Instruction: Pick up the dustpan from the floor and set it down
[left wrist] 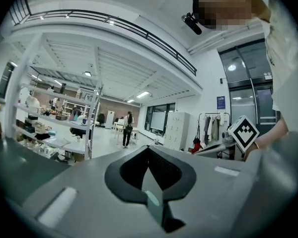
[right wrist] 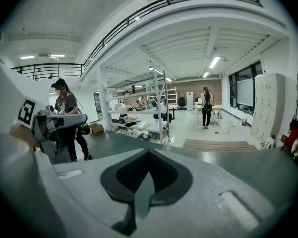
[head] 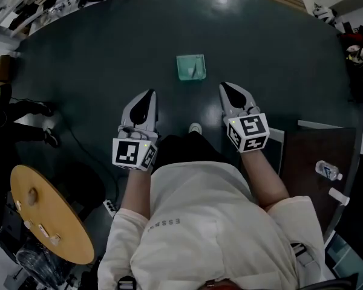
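Observation:
The dustpan (head: 190,66), a small pale green square, lies on the dark green floor ahead of me in the head view. Neither gripper view shows it. My left gripper (head: 150,94) hangs in the air short of it and to its left, jaws together with nothing between them. My right gripper (head: 224,87) is level with it on the other side, short of the dustpan and to its right, also shut and empty. In the left gripper view the left gripper (left wrist: 149,148) points out level across the room. The right gripper (right wrist: 149,151) looks out over the floor.
A round wooden tabletop (head: 51,213) stands at my near left. A brown mat (head: 317,162) with a water bottle (head: 328,170) lies at my right. Another person (right wrist: 67,118) stands by shelving (right wrist: 139,115) beyond. My shoe (head: 195,128) shows between the grippers.

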